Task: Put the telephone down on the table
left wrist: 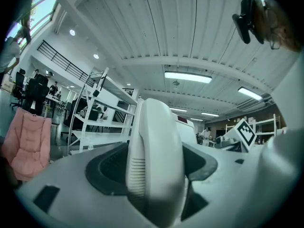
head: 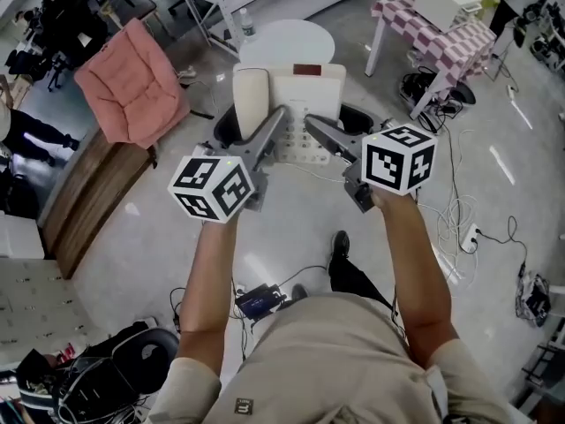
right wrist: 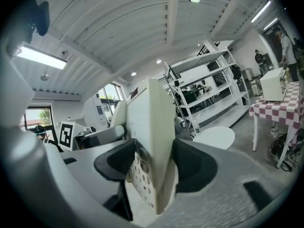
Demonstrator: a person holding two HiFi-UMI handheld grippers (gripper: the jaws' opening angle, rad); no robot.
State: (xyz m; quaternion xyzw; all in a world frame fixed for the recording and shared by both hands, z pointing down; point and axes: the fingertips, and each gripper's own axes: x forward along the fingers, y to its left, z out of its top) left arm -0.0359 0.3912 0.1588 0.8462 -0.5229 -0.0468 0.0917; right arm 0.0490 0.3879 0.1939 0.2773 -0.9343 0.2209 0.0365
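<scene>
A cream desk telephone [head: 307, 95] with its handset [head: 250, 104] on the left side is held in the air between both grippers, above the floor and short of a round white table [head: 287, 41]. My left gripper [head: 277, 127] is shut on the handset side; in the left gripper view the handset [left wrist: 156, 160] fills the space between the dark pads. My right gripper [head: 320, 132] is shut on the telephone's right edge. The right gripper view has the base [right wrist: 151, 137] standing edge-on between the pads, keypad facing left. The round white table [right wrist: 214, 137] lies beyond it.
A pink cushioned chair [head: 132, 82] and a wooden bench [head: 88, 193] are at the left. A checkered-cloth table [head: 446, 34] carrying a white box [head: 446, 0] stands at the right. Cables and a power strip [head: 463, 232] lie on the floor. White shelving [left wrist: 102, 113] stands behind.
</scene>
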